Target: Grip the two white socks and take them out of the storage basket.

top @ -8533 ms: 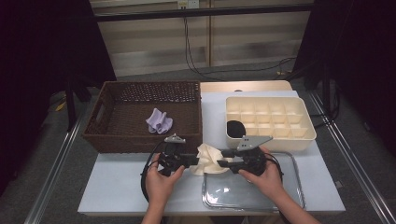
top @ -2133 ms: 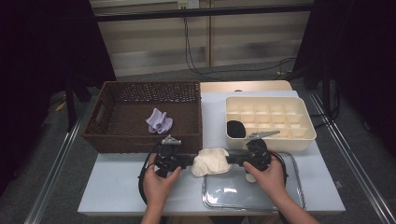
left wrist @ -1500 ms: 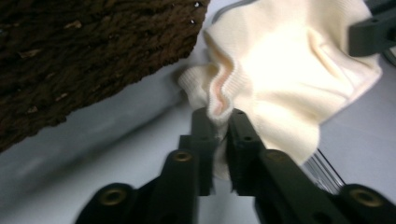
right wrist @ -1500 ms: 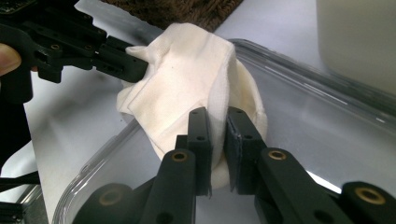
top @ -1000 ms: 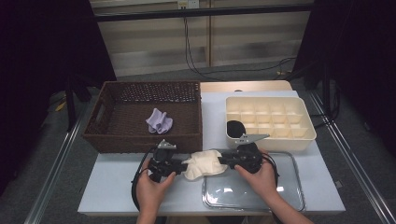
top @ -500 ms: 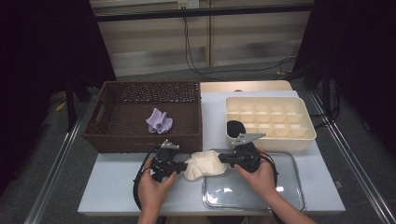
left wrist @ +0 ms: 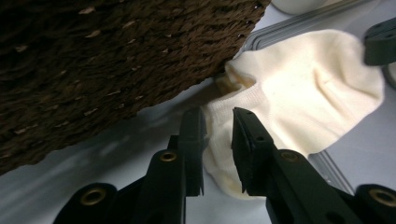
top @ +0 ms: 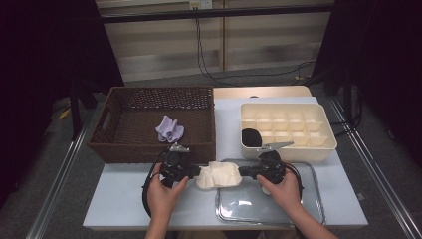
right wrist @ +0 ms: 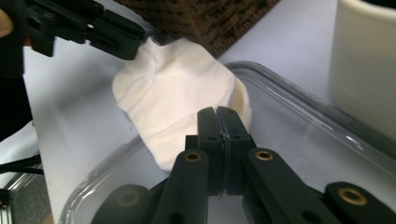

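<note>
Sock [top: 218,175], cream knit, lies crumpled on the white table [top: 124,199], its right edge overlapping the tray [top: 268,209], between the two claws. Left claw [top: 195,173]: the high view shows only a dark body pointing at the sock's left end. The left claw view adds the detail: jaws stand a little apart and have just been opening, with the ribbed cuff between them, the pads not clearly pressing it. That view also shows the basket's [top: 149,149] coarse brown weave close up, its wall just behind the sock. The high view alone shows a lilac cloth [top: 169,129] bunched inside the basket. Right claw [top: 245,172]: the right claw view shows its jaws fully closed flat on each other, tips over the sock's near edge; whether fabric is pinched, cannot tell. The tray is clear, glossy, with rounded corners. Far right, a cream bin [top: 298,144] with square compartments, one holding something black [top: 250,137].
</note>
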